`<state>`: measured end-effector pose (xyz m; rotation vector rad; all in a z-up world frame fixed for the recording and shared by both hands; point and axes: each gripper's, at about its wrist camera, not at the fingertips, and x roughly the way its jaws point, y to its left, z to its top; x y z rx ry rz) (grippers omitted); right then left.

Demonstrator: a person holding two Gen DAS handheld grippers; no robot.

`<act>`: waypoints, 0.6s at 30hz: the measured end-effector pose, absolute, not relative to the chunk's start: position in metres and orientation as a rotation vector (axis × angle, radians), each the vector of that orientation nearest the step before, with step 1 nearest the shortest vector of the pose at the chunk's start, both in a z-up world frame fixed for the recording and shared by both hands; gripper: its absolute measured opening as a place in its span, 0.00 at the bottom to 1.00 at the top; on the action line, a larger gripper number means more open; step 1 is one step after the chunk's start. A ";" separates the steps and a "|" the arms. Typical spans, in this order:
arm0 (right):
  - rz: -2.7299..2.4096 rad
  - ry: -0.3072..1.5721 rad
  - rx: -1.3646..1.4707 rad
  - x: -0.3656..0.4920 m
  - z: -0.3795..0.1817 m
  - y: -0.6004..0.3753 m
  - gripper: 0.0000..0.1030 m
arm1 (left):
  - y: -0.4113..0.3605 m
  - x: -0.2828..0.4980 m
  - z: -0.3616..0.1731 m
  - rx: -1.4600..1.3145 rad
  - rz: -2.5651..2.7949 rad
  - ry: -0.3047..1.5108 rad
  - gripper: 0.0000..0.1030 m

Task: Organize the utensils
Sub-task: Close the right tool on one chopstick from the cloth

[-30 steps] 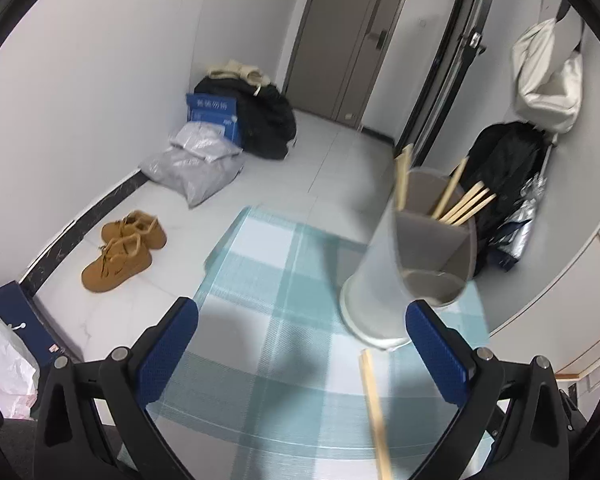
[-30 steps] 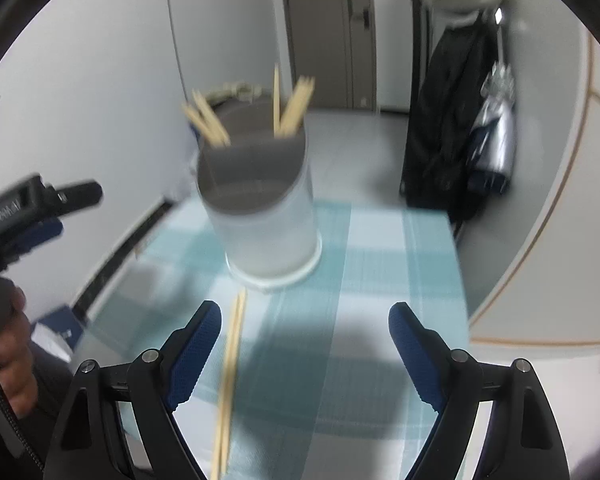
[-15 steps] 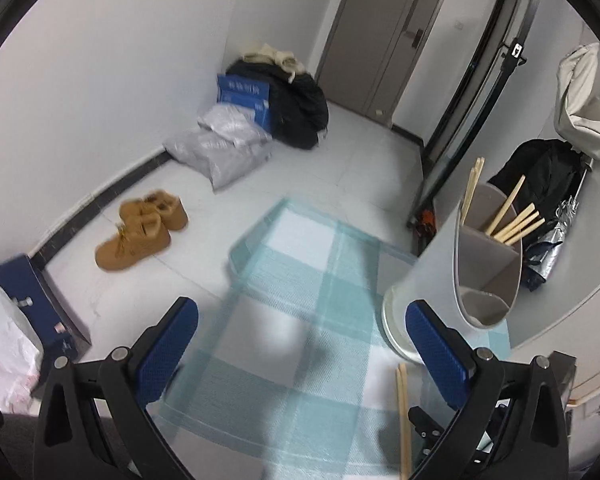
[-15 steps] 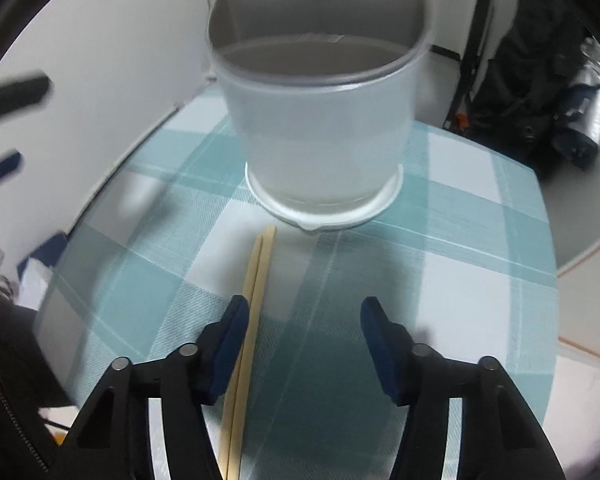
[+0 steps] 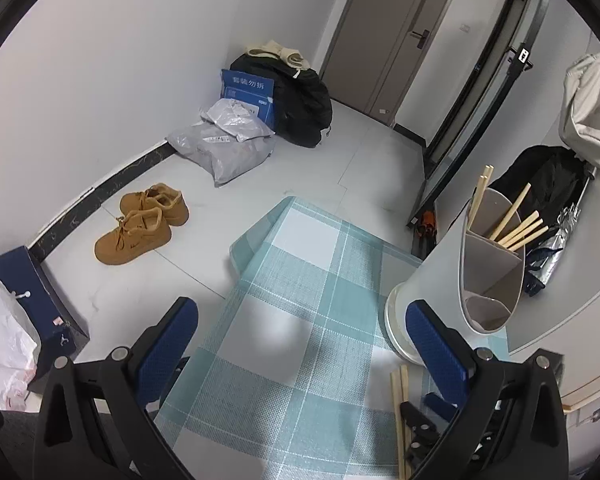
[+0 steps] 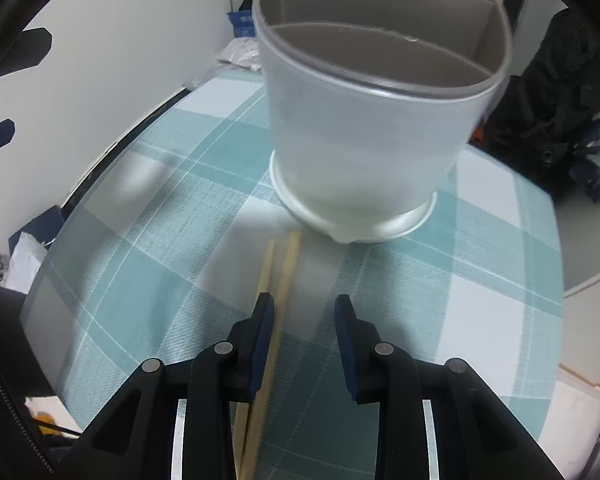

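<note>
Down low over the checked surface (image 6: 148, 264), the right hand-held gripper (image 6: 305, 312) is closing its jaws around two chopsticks (image 6: 284, 268) lying just before the holder (image 6: 364, 152); one sits against the left pad, no squeeze yet. Meanwhile the left hand-held gripper (image 5: 300, 344) hovers wide open, empty.

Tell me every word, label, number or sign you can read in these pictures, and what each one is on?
Blue box by the wall: a white line of Chinese characters, too small to read with certainty.
White label lower on that box: print too small to read.
Grey parcel bags: shipping labels, blurred.
Small black tag on the door frame: a white mark, unreadable.
Utensil holder, chopsticks, cloth: no text.
</note>
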<state>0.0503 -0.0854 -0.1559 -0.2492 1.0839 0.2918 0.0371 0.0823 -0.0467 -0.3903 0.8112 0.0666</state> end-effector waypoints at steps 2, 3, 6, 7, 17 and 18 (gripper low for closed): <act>0.292 1.076 -0.251 0.050 -0.156 -0.085 0.28 | 0.083 0.038 -0.047 -0.399 0.068 0.813 0.99; 0.295 1.080 -0.243 0.050 -0.156 -0.085 0.27 | 0.084 0.038 -0.047 -0.402 0.070 0.814 0.99; 0.301 1.078 -0.246 0.043 -0.155 -0.083 0.09 | 0.084 0.039 -0.048 -0.409 0.071 0.818 0.99; 0.309 1.081 -0.251 0.042 -0.155 -0.083 0.07 | 0.084 0.040 -0.049 -0.411 0.070 0.822 0.99; 0.366 1.153 -0.273 0.008 -0.151 -0.109 0.08 | 0.089 0.042 -0.052 -0.460 0.069 0.839 0.99; 0.368 1.149 -0.278 0.008 -0.151 -0.109 0.09 | 0.090 0.042 -0.053 -0.465 0.069 0.838 0.99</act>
